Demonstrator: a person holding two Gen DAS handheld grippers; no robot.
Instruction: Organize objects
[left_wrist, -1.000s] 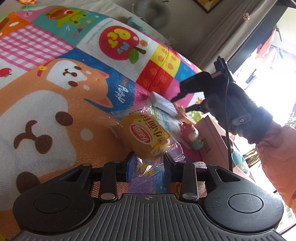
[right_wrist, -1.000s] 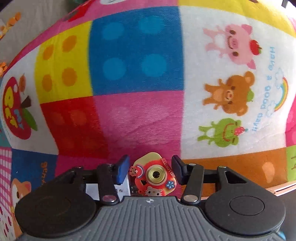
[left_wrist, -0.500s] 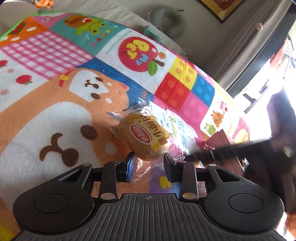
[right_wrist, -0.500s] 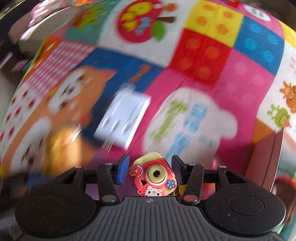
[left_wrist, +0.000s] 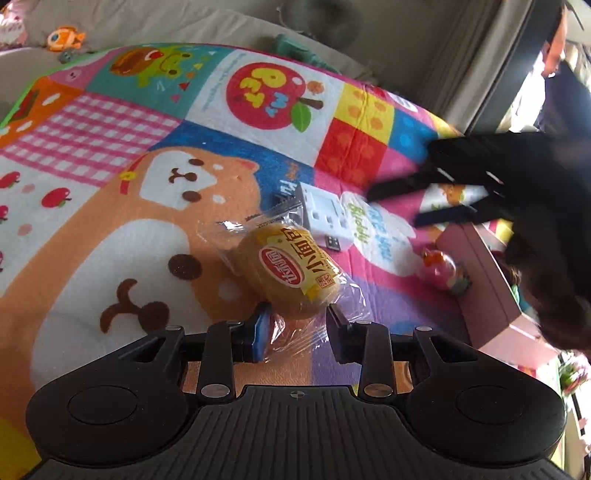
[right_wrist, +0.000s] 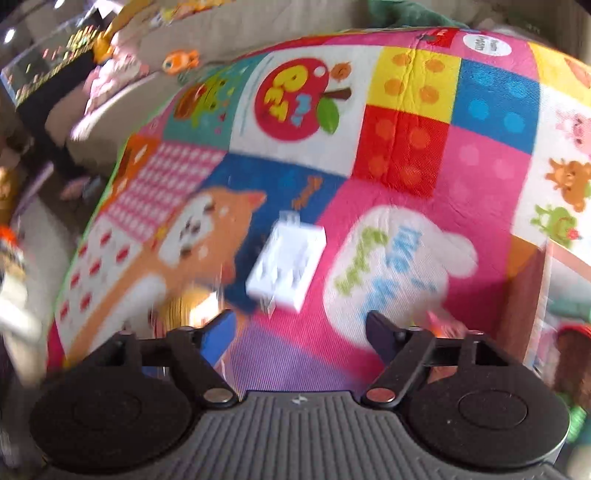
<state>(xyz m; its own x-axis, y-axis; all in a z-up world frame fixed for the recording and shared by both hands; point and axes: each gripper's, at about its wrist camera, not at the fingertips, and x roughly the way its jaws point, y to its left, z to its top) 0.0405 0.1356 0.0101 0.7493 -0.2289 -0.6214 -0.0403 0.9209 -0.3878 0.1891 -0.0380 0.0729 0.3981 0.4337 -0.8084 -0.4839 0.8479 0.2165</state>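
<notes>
Left gripper (left_wrist: 297, 326) sits at the bottom middle of its frame with the fingers spread a bit, one on each side of the clear wrapper tail of a packaged bun (left_wrist: 291, 271). Can't really tell if the pads are touching the plastic or just beside it. The bun lies on the colourful play mat (left_wrist: 110, 206), right around the middle of the frame, on the orange dog print.

Just above and right of the bun there's a white adapter (left_wrist: 323, 218) lying flat on the mat, close to the wrapper's far end. Further right, a small pink and orange toy (left_wrist: 441, 271) rests next to a pink box (left_wrist: 487, 280).

Right gripper (right_wrist: 301, 332) is spread wide with nothing between the fingers, low in its own frame. That view is pretty blurry, but the white adapter (right_wrist: 288, 267) shows just above the fingers, mid frame. From the left camera the right gripper (left_wrist: 413, 203) appears as a dark blur at the right edge, above the pink box.
</notes>
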